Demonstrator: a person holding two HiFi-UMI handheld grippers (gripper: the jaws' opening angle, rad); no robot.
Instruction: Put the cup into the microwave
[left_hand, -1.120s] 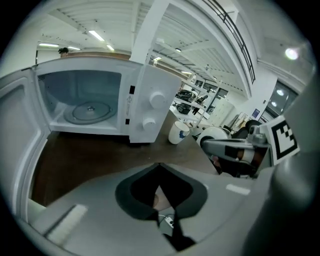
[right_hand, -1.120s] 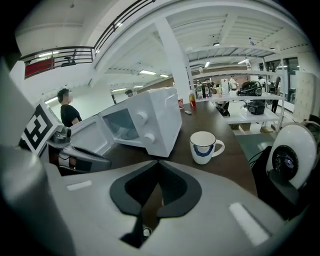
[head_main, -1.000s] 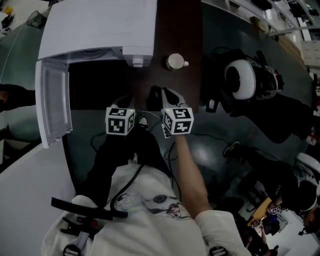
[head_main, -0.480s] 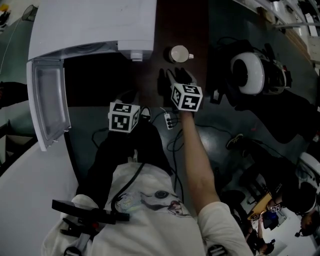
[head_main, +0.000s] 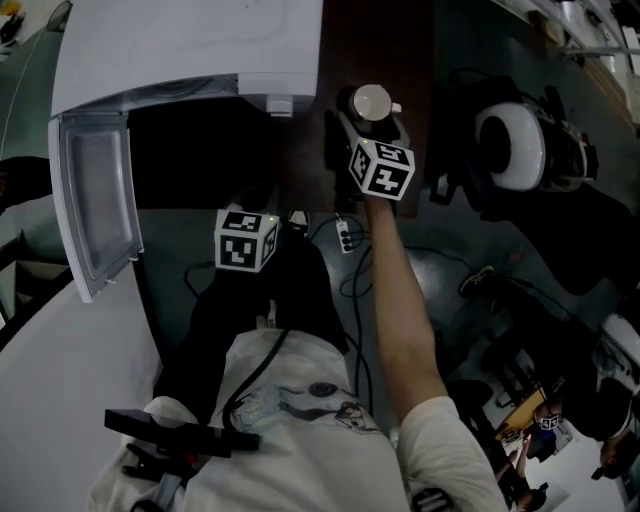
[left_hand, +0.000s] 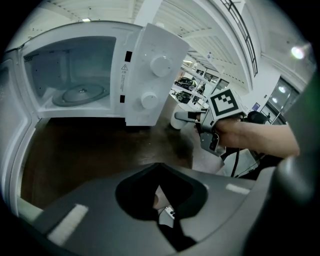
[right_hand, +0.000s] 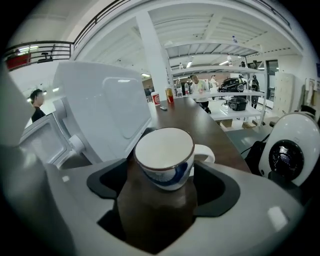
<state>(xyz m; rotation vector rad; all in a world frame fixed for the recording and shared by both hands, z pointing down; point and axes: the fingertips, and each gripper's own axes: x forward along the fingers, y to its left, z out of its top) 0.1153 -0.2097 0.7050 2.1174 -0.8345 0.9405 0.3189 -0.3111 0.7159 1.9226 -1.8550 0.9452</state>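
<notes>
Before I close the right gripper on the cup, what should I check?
1. Right gripper jaws apart, just opened: ok.
2. Cup upright between them, pads not yet pressing: ok.
3. Handle clear of the jaw: cannot tell.
4. Microwave door open: ok.
5. Glass plate inside bare: ok.
6. Left gripper shut, off to the side of the cup: ok.
</notes>
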